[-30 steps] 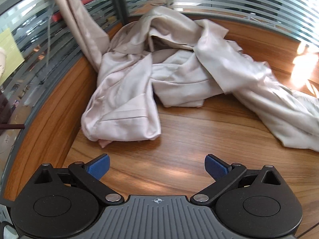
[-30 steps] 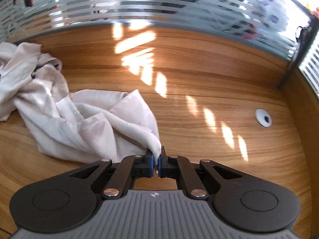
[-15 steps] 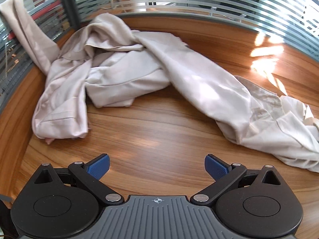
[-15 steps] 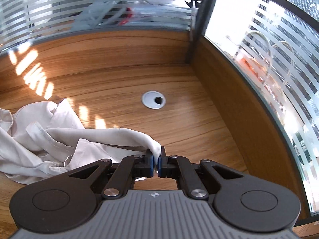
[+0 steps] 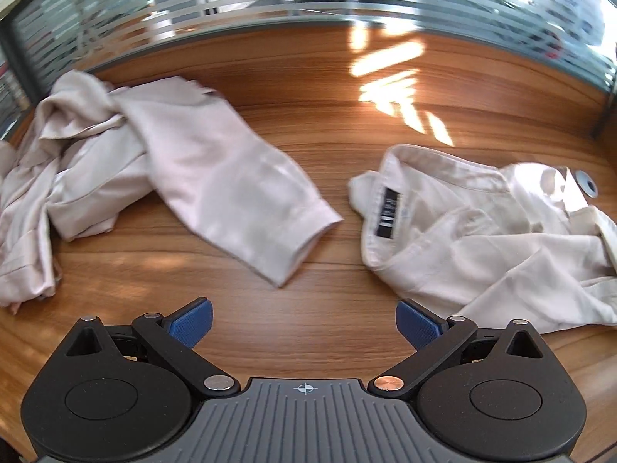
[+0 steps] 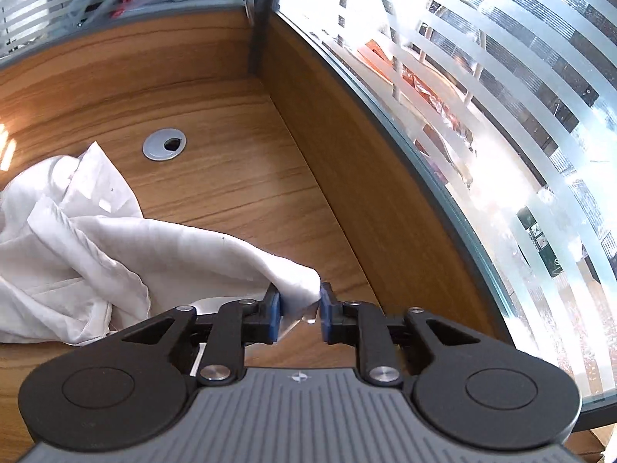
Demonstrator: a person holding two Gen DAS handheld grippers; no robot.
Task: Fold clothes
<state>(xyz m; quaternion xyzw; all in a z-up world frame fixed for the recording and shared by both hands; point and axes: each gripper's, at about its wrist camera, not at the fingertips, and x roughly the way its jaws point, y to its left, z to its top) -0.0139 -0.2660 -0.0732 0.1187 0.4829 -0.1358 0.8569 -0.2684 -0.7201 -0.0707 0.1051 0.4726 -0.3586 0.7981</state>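
A crumpled white shirt (image 5: 482, 231) with a black neck label lies at the right of the wooden desk (image 5: 308, 301). A beige garment (image 5: 216, 177) sprawls at the left, one sleeve or leg end reaching toward the middle. My left gripper (image 5: 304, 324) hangs open over bare wood between the two, touching neither. In the right wrist view the white shirt (image 6: 96, 254) trails left from my right gripper (image 6: 299, 306). Its jaws are opening, and a corner of the shirt still lies loosely between the blue pads (image 6: 274, 310).
A round metal cable grommet (image 6: 164, 144) sits in the desk behind the shirt, also seen as the grommet (image 5: 586, 183) at the far right. Striped frosted glass partitions (image 6: 482, 123) wall the desk at the back and right, meeting at a dark corner post (image 6: 266, 11).
The right gripper dragged the shirt corner toward the desk's right corner, then its jaws parted. The left view swung right: the beige garment slid left and the white shirt came into view.
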